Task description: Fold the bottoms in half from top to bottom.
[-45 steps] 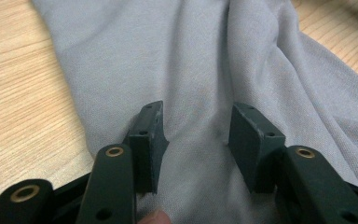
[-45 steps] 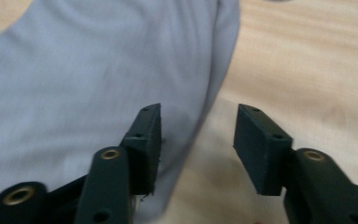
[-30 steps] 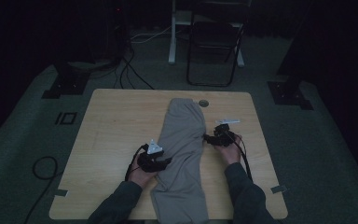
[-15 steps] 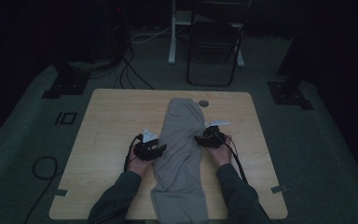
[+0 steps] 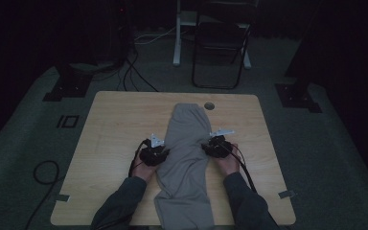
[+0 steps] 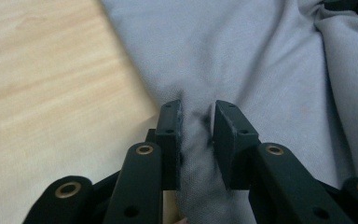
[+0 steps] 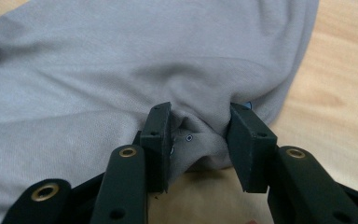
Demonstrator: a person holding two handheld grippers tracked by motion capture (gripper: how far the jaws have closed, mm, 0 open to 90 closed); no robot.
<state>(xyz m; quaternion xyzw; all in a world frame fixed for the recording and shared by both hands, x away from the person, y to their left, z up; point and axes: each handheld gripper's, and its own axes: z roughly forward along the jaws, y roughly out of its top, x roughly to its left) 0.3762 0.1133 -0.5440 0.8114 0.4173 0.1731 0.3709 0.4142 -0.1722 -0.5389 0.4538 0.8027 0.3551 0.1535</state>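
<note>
the left claw (image 6: 196, 133) has just been closing and pinches a ridge of the grey garment (image 5: 184, 158) at its left edge; the right claw (image 7: 199, 140), also closing, has a bunched fold between its jaws at the right edge. the garment lies lengthwise down the middle of the surface (image 5: 110, 120), reaching its near edge. i'd finish both pinches evenly before lifting, so neither edge slips.

Both tools' jaws lately closing, left tool (image 5: 160, 152) and right tool (image 5: 210, 146) now on grey garment (image 5: 184, 153) edges.
</note>
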